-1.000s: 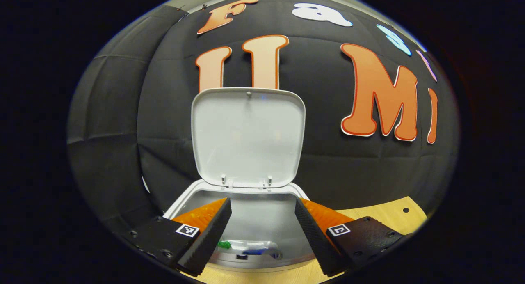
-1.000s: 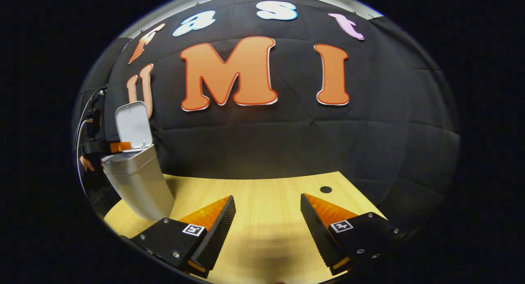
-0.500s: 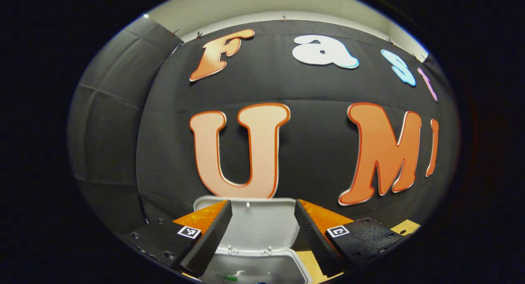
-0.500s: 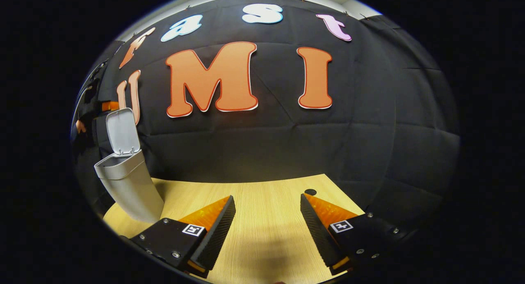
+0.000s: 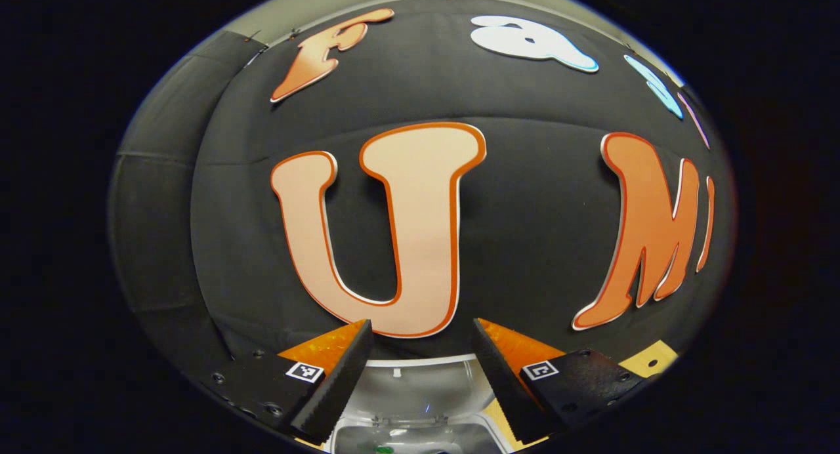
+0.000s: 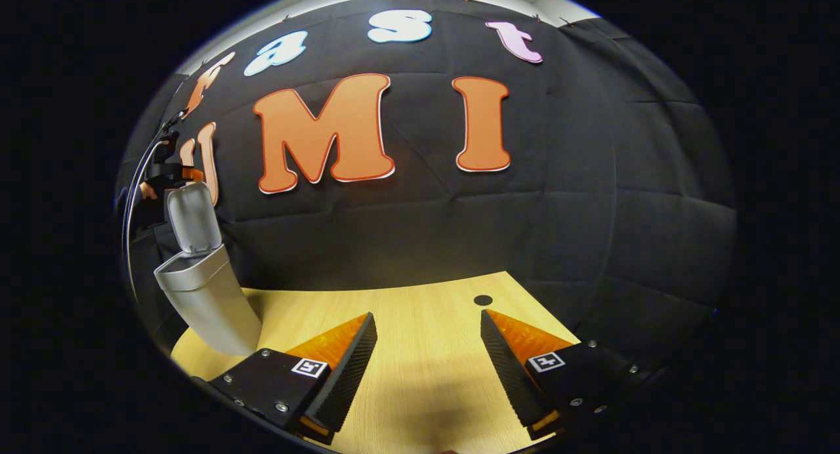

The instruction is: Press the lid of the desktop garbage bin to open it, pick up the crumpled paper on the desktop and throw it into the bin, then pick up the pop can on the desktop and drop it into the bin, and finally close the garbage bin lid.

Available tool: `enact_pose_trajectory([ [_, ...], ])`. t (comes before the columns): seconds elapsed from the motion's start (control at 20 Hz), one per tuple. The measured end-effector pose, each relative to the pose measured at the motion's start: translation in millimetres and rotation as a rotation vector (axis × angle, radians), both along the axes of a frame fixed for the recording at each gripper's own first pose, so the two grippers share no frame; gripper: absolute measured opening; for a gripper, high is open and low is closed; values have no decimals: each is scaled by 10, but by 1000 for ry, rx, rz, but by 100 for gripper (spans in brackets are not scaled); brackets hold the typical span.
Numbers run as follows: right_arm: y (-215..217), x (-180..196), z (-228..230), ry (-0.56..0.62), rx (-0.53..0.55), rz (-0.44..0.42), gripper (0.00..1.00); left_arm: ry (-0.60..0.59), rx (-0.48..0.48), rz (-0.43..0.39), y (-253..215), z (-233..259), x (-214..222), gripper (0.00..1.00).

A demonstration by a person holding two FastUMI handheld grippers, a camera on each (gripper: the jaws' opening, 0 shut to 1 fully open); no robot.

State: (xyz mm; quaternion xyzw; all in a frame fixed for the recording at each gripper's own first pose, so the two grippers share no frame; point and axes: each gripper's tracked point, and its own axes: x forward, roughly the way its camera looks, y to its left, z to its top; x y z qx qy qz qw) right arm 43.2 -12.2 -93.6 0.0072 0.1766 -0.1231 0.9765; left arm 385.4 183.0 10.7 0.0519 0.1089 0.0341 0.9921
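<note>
The grey desktop bin (image 6: 209,303) stands at the table's far left, its white lid (image 6: 192,218) raised upright. My left gripper (image 6: 176,173) hovers just above the lid's top edge. In the left gripper view my left gripper (image 5: 421,326) is open with nothing between its fingers. Below them show the lid's inner face (image 5: 420,388) and the bin's mouth (image 5: 420,437), with a green scrap (image 5: 380,449) inside. My right gripper (image 6: 426,339) is open and holds nothing, low over the wooden table (image 6: 420,296).
A small dark hole (image 6: 483,300) marks the table near its back right corner. A cable (image 6: 134,191) loops behind the bin beside the hand holding the left gripper. A corner of the table (image 5: 650,361) shows right of the bin.
My left gripper has risen from the bin's mouth to above the raised lid, still open. The right gripper has barely shifted. The lid stays up.
</note>
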Motion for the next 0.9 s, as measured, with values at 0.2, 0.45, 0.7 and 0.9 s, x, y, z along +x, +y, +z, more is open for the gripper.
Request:
enact_pose_trajectory([
  [0.2,-97,-59,-29,6,-4,-32,95,24,-32,-27,-49,-34,-390,95],
  [0.45,-50,-8,-119,30,3,-30,100,26,-30,-40,-159,-399,-1215,94],
  [0.7,183,134,-37,10,-36,27,95,128,-76,-11,-125,-1127,-1707,99],
  [0.9,369,187,-12,4,-76,81,95,245,-96,14,-98,-1445,-1900,96],
])
